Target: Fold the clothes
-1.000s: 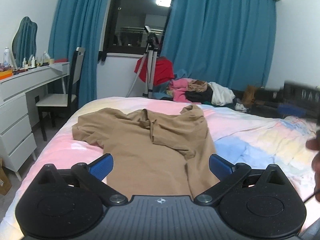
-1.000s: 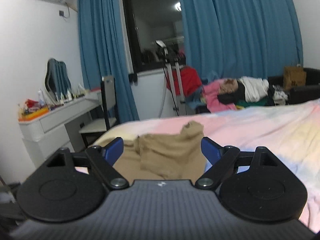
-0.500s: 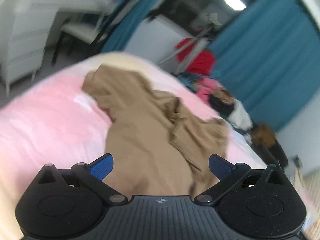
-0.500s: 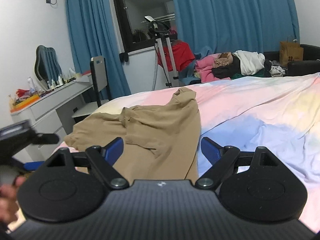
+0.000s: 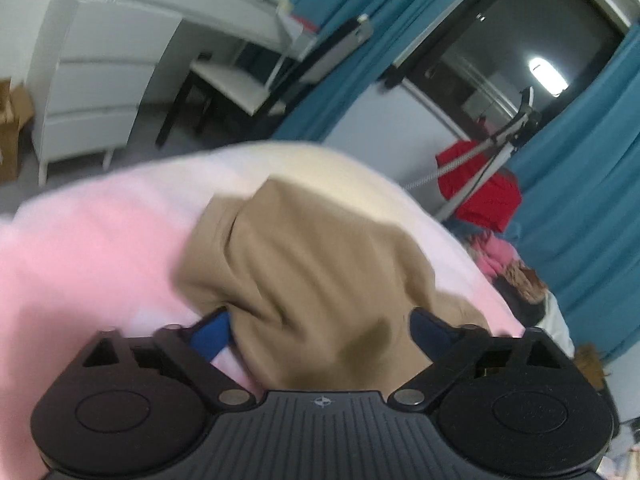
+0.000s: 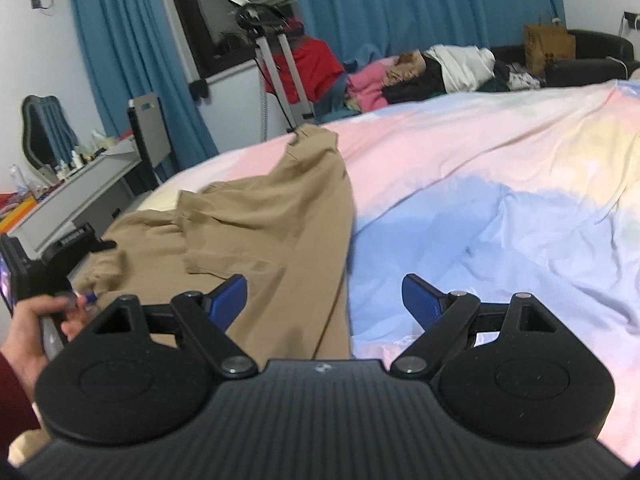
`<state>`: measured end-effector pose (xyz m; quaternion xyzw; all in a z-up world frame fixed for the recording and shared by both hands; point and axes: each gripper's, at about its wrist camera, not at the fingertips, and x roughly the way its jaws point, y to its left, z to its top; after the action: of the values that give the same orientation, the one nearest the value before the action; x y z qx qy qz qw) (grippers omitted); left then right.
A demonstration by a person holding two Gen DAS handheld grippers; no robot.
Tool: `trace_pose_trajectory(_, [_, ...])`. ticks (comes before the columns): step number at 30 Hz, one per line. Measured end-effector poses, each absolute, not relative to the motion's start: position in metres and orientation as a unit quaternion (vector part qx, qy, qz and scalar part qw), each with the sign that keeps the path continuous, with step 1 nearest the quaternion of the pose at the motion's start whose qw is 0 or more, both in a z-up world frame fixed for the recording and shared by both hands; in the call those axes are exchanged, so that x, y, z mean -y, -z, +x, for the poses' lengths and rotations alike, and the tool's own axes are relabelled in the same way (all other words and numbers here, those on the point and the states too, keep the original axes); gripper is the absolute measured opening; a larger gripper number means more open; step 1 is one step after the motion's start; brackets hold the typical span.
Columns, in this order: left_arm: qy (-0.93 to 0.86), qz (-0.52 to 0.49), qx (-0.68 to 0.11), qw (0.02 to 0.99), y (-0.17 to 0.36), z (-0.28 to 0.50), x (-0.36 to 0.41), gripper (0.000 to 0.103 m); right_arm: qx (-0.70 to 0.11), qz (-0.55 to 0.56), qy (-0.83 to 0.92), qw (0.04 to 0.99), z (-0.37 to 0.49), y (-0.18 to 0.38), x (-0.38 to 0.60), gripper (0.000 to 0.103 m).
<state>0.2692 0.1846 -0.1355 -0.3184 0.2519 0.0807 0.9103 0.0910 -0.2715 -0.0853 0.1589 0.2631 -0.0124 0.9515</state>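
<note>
Since half a second ago the left tool [image 5: 320, 326] has dropped lower and closer to the crumpled tan cotton shirt [image 5: 308, 264], so the bunched cloth now fills the space between its wide-spread blue fingertips [image 5: 210, 334]; whether the cloth touches them is lost in the motion blur. The right tool [image 6: 324, 298] has also moved forward over the bed, and its blue fingertips [image 6: 230, 296] now stand wide apart with nothing between them, straddling the shirt's right edge.

From the right wrist view, the tan shirt [image 6: 256, 232] lies rumpled on the pastel pink, blue and yellow bedsheet [image 6: 500, 200], near the bed's left side, one sleeve folded over the body and the collar end pointing toward the blue curtains [image 6: 400, 4]. The person's left hand [image 6: 36, 320], in a dark red cuff, grips the handle of the other tool at the shirt's left edge.

Beyond the bed stand a white desk with drawers [image 5: 100, 80], a white-seated chair with black legs [image 5: 236, 88], a metal tripod stand [image 6: 280, 56] draped with a red garment [image 6: 316, 66], and a heap of pink, black and white clothes [image 6: 424, 72].
</note>
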Motion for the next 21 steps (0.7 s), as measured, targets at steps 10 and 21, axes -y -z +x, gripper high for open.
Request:
trace_pose_trajectory(10, [-0.116, -0.175, -0.236, 0.949, 0.120, 0.316, -0.147, 0.022, -0.283, 0.159, 0.021, 0.946, 0.115, 0.105, 0.272, 0.086])
trace_pose_trajectory(21, [-0.057, 0.076, -0.165, 0.982, 0.048, 0.280, -0.001, 0.013, -0.258, 0.187, 0.022, 0.948, 0.092, 0.085, 0.282, 0.086])
